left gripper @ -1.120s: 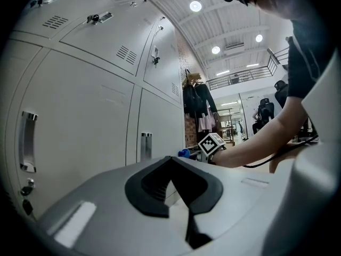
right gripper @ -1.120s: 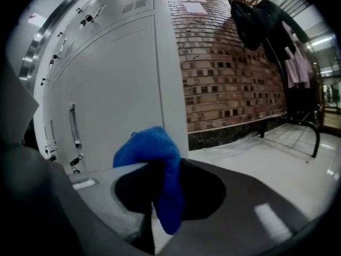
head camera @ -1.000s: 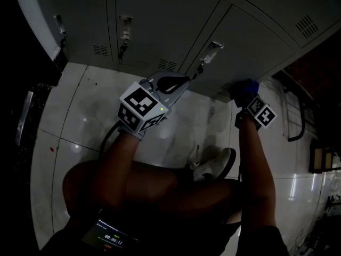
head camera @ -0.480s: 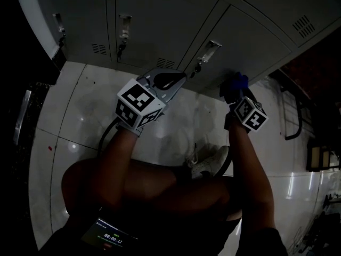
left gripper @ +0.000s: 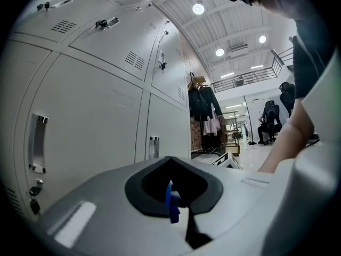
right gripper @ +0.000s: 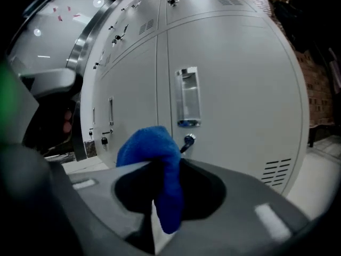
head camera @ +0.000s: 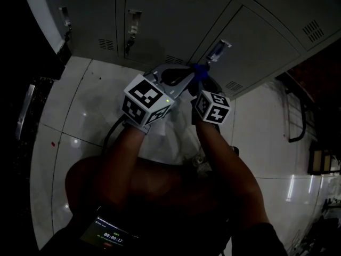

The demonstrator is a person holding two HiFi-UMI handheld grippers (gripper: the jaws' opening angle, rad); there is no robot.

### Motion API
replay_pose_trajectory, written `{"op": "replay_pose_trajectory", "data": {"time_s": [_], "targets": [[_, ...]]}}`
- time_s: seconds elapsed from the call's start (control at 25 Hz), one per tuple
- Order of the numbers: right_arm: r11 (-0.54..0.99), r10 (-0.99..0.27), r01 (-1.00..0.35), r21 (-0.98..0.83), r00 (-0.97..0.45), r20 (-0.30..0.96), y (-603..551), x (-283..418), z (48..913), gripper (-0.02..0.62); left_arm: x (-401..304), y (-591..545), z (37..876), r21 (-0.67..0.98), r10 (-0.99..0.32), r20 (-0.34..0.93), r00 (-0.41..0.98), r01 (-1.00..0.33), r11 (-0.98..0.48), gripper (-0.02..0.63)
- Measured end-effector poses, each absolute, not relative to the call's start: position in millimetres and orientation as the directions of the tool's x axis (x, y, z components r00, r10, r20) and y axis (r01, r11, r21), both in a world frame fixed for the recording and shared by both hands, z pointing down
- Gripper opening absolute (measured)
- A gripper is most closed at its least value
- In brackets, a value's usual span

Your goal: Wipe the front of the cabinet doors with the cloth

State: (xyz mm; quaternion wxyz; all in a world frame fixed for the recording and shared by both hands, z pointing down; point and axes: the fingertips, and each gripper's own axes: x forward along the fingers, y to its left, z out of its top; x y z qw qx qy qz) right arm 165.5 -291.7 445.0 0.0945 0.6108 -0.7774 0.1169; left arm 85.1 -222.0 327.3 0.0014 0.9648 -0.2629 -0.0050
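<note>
Cloth clamped in right tongs, tuft pointing straight at door front near handle, close but contact unclear; left tongs shut, idle alongside, off the door.

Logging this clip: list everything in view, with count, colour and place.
cabinet doors: several, grey, a row straight ahead.
handles: several, metal, one on each door.
cloth: one, blue, clamped in the right gripper.
floor: white tiles, below the doors.
ceiling lights: several, white, far hall.
hanging clothes: a few, dark, far hall.
screen: one, dark, bottom of head view.
left gripper: grey, jaws together, a blue sliver at them.
right gripper: grey, shut on the cloth.
forearms: two, behind the grippers.
</note>
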Motion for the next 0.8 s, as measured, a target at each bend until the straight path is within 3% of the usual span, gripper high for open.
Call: {"op": "replay_pose_trajectory", "data": {"time_s": [0.28,0.64,0.8], "targets": [[0.208,-0.934,-0.976,-0.067,-0.218,0.283,-311,154,471,0.077,82,-225,326,0.028,-0.515,-0.026,0.857,-0.514,-0.857,0.0],[0.015,-0.958,-0.997,-0.08,-0.037,0.283,-317,227,483,0.077,82,-226,329,0.032,-0.518,-0.022,0.855,-0.518,-0.855,0.001],[-0.001,-0.959,-0.999,-0.038,-0.01,0.284,-313,249,483,0.077,82,-225,329,0.029,-0.514,-0.023,0.857,-0.514,-0.857,0.0]]}}
